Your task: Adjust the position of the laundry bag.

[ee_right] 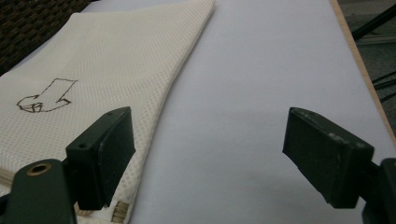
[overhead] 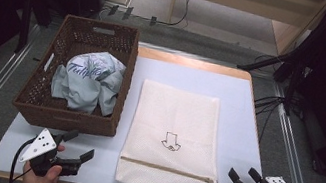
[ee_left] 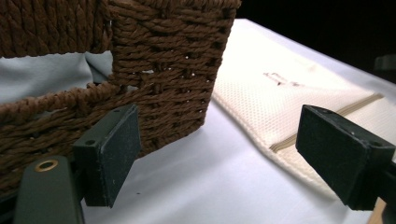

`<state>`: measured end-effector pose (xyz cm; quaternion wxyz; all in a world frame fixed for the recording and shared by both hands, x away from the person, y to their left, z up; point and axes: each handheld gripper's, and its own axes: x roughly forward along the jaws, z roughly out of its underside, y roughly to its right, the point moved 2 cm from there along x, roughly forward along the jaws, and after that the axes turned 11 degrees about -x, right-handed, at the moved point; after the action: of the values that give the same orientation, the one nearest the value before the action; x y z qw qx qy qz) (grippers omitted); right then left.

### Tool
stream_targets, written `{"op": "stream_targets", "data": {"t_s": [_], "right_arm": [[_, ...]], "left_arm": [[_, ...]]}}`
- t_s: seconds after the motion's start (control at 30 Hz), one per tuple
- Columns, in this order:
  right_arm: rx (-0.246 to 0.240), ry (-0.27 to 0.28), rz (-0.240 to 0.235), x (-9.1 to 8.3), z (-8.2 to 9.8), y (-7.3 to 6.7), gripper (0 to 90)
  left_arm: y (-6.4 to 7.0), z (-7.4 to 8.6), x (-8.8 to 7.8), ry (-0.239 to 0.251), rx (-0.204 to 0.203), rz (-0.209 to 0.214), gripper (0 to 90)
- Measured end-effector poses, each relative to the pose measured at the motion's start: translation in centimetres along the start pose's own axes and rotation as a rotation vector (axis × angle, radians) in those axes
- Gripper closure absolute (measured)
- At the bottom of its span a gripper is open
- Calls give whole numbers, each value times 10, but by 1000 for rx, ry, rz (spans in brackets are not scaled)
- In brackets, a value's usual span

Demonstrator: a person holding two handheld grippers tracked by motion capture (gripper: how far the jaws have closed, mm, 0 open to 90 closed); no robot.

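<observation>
Two hand-held grippers hovered at the near edge of the counter [overhead: 250, 102], each with its jaws spread wide and nothing between them. The left hand-held gripper [overhead: 80, 146] sat near the left corner, just in front of the brown wicker basket [overhead: 70, 118]; in the left gripper view the basket's woven wall rose close behind one jaw. The right hand-held gripper [overhead: 241, 175] sat near the right corner, jaws pointing far and left. Between them lay the cream mesh laundry bag [overhead: 174, 119], flat on the white surface, its zipper [overhead: 167, 169] running along the near end and a small arrow mark [overhead: 171, 141] printed in its middle. The bag's near right corner lay just beside the right hand-held gripper, apart from it. A crumpled pale blue garment [overhead: 86, 83] with lettering filled the basket, which stood touching the bag's left side at the far left.
</observation>
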<state>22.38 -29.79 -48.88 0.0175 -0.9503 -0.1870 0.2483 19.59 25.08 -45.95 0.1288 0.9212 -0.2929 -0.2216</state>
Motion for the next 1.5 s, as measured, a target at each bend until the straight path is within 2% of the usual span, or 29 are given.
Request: {"op": "stream_targets", "data": {"t_s": [0.07, 0.17, 0.3, 0.33, 0.5, 0.53, 0.6, 0.7, 0.83, 1.03, 1.1, 1.13, 1.2, 1.23, 1.37, 1.43, 1.47, 1.5], "right_arm": [[-6, -5, 11, 1, -1, -1, 205], [13, -23, 16, 5, -3, -3, 267], [25, -62, -11, 15, -3, -9, 355], [13, -67, -8, 17, -3, -11, 373], [-17, -76, -22, 24, -7, -25, 440], [-24, -81, -24, 26, -8, -27, 454], [-22, -109, -13, 31, -8, -30, 493], [-24, -138, -21, 38, -8, -33, 513], [-20, -159, -24, 45, -8, -36, 512], [-42, -177, -44, 52, -9, -42, 512], [-49, -188, -47, 54, -9, -43, 522], [-64, -187, -44, 55, -9, -44, 551], [-60, -195, -72, 55, -9, -45, 639], [-72, -199, -80, 56, -8, -46, 662], [-130, -223, -70, 56, -10, -50, 785], [-129, -231, -81, 57, -10, -51, 835], [-130, -229, -84, 57, -10, -51, 860], [-127, -230, -81, 57, -11, -52, 873]], "left_arm": [[4, 1, 2, -8, 0, -9, 147], [13, 4, 9, -39, 24, -8, 155], [27, 7, 19, -78, 17, 29, 223], [30, 9, 22, -94, 26, 42, 235], [46, 20, 39, -163, 19, 36, 289], [49, 21, 41, -174, 22, 48, 304], [54, 23, 44, -190, 22, 63, 324], [59, 27, 48, -222, 24, 81, 377], [61, 37, 54, -296, 18, 65, 388], [68, 41, 55, -320, 38, 57, 380], [70, 43, 58, -350, 44, 59, 387], [71, 45, 59, -370, 40, 66, 403], [74, 46, 60, -369, 70, 45, 426], [75, 46, 60, -367, 82, 21, 464], [76, 46, 61, -360, 102, -19, 623], [77, 46, 62, -365, 109, -17, 704], [77, 46, 62, -366, 115, -29, 758], [78, 45, 63, -367, 106, -27, 809]]}}
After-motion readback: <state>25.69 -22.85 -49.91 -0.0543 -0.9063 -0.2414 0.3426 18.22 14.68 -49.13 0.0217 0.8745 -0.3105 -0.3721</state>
